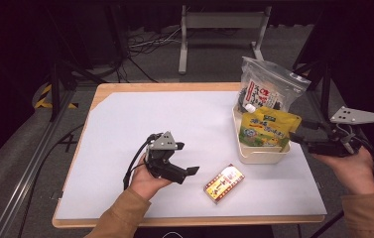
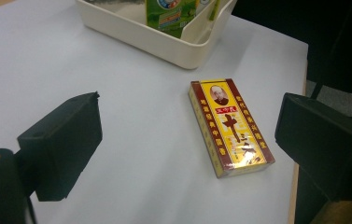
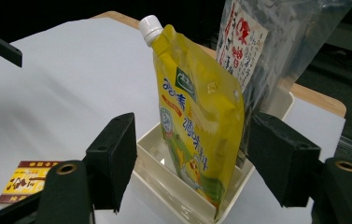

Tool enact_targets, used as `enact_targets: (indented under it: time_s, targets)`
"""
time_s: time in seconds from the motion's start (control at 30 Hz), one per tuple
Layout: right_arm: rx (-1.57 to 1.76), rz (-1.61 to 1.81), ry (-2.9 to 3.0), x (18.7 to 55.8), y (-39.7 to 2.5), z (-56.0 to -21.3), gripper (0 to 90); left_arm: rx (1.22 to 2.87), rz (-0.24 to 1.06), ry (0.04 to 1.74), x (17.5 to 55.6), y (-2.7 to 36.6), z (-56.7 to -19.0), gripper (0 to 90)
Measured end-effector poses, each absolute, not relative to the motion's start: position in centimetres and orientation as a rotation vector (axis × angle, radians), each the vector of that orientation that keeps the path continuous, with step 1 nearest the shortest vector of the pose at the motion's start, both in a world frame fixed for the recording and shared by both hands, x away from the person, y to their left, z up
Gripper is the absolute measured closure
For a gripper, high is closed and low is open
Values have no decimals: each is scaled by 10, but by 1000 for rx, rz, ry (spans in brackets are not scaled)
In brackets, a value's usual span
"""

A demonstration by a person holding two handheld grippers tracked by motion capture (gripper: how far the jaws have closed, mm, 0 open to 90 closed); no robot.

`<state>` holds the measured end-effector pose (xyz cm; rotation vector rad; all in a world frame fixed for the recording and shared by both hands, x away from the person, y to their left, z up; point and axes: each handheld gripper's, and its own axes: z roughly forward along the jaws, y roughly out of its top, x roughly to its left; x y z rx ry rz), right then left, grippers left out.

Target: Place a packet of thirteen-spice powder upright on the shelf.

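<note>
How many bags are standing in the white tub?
2. The yellow pouch with a white cap stands at the front of the white tub. The clear bag with dark contents stands behind it. Something smaller could be hidden behind them.

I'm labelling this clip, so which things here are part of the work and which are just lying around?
In the work:
yellow pouch, between the open right tongs
cream bin holding it
red-and-yellow box, ahead of the open left tongs

Lying about:
clear bag in the bin
floor cables
</note>
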<state>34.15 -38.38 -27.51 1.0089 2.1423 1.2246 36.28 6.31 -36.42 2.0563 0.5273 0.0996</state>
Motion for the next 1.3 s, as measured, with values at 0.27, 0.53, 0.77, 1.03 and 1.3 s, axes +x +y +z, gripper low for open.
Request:
enact_targets:
  time_s: [0.27, 0.53, 0.77, 1.03, 1.3]
  targets:
    - [1010, 1234, 2137, 327, -381, -276, 323, 2095, 83, 543, 361, 52, -371, 64]
    - [1002, 1245, 2158, 321, -372, -282, 331, 2113, 51, 557, 359, 38, -378, 49]
    - [1014, 1252, 2162, 318, -365, -288, 329, 2155, 31, 553, 359, 24, -386, 43]
    - [1011, 1237, 2169, 316, -358, -292, 315, 2211, 5, 535, 356, 6, -396, 30]
    - [1022, 1248, 2170, 315, -357, -300, 301, 2261, -22, 525, 354, -10, -410, 27]
